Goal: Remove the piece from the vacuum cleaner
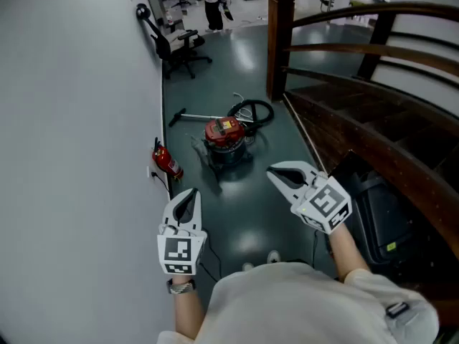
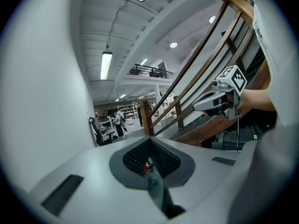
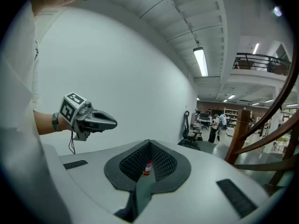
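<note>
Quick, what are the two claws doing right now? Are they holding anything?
Left claw: closed, holding nothing.
Right claw: closed, holding nothing.

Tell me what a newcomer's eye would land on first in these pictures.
The red vacuum cleaner stands in the middle of the dark floor, its black hose coiled behind it. Nearer, the left tool and right tool point toward it, both shut and empty. A red fire extinguisher sits by the white wall at left, and a dark wooden staircase fills the right.
</note>
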